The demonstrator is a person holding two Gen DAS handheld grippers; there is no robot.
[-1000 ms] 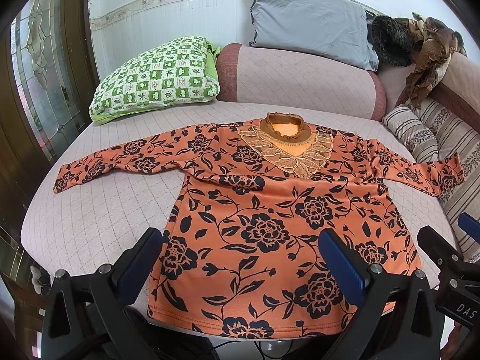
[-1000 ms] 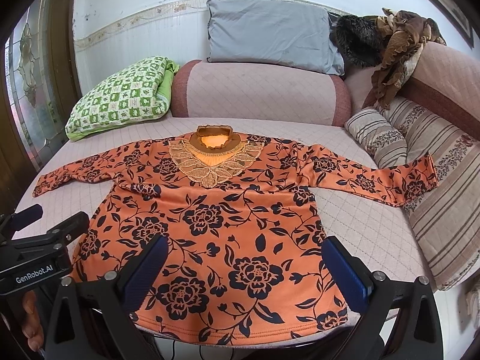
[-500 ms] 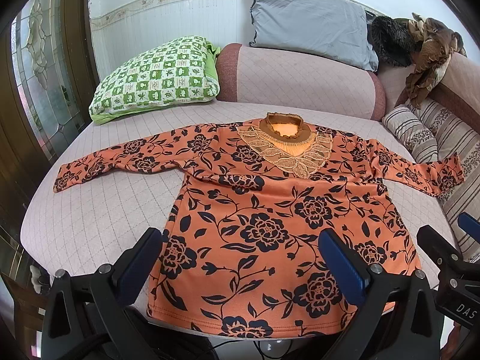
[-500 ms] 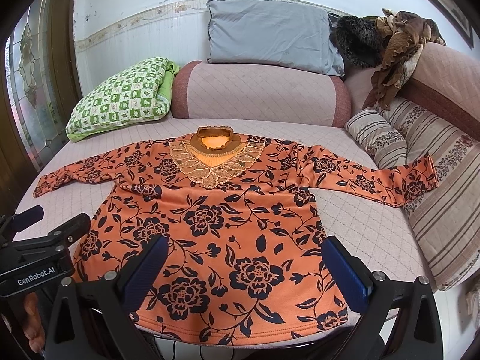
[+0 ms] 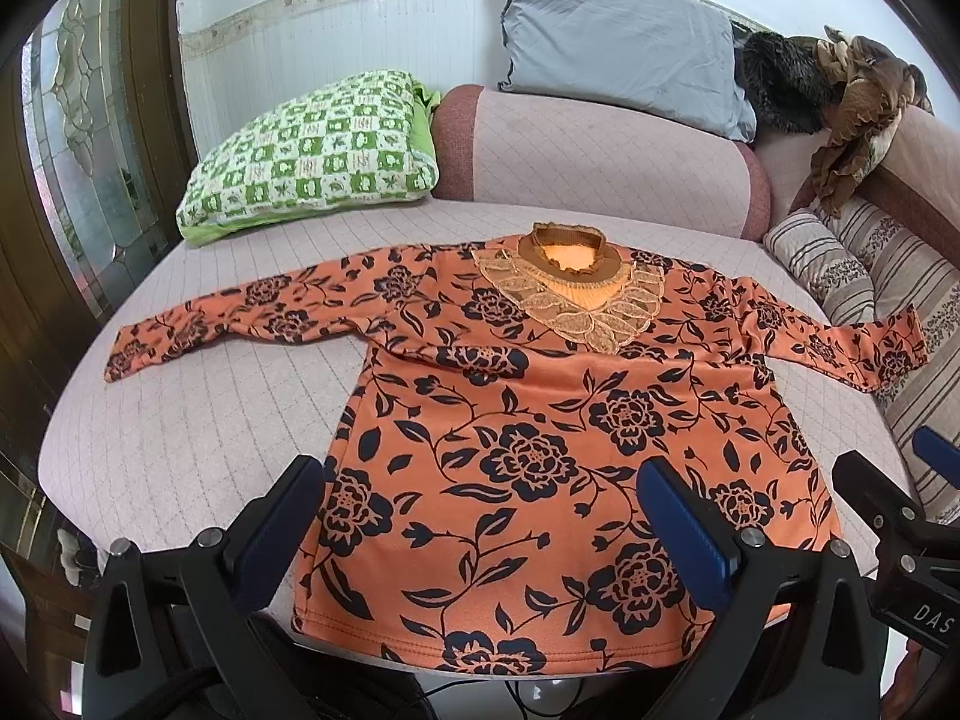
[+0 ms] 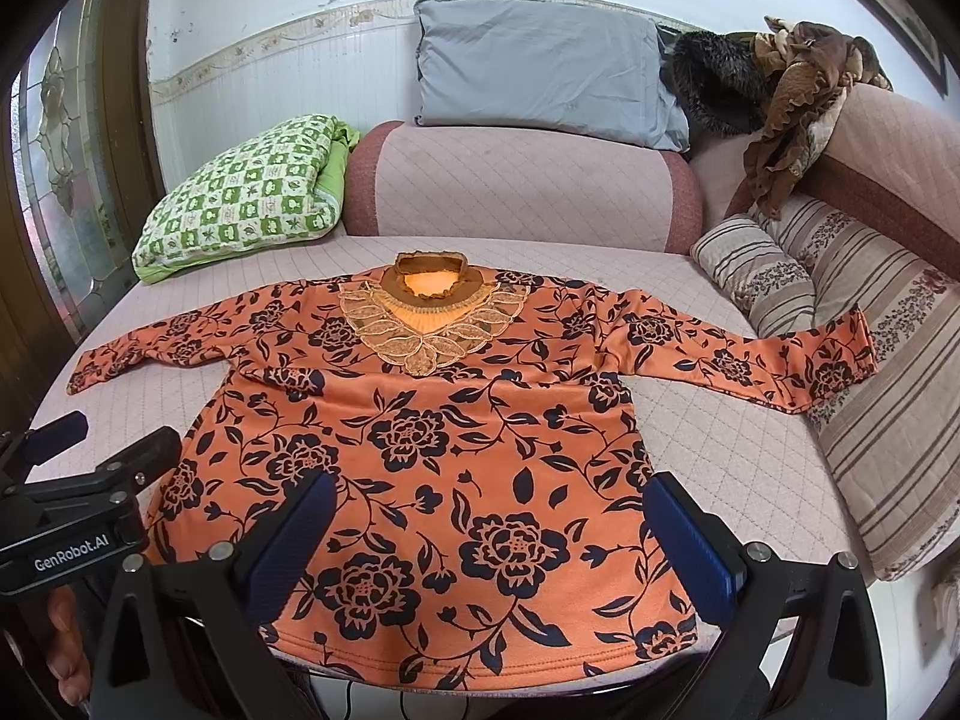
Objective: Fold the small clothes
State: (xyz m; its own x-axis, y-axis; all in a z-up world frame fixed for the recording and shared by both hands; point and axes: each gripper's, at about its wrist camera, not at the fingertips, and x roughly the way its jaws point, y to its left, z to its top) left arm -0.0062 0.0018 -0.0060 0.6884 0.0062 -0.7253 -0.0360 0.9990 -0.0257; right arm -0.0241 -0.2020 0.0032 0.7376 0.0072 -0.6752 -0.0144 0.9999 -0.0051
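Observation:
An orange long-sleeved top with black flowers [image 5: 540, 438] [image 6: 432, 432] lies flat, front up, on the quilted pink sofa seat [image 5: 198, 420], both sleeves spread out sideways, lace collar at the far side. Its hem hangs near the front edge. My left gripper [image 5: 480, 516] hovers open above the hem area, holding nothing. Likewise open and empty, my right gripper [image 6: 486, 522] hangs over the lower body of the top. The left gripper also shows at the left edge of the right wrist view, the right gripper at the right edge of the left wrist view.
A green checked pillow [image 5: 312, 162] lies at the back left, a grey pillow [image 6: 540, 72] on the backrest, dark and brown clothes [image 6: 780, 84] piled at the back right. A striped cushion [image 6: 756, 282] and striped cover flank the right sleeve. A wooden glazed door [image 5: 72, 150] stands left.

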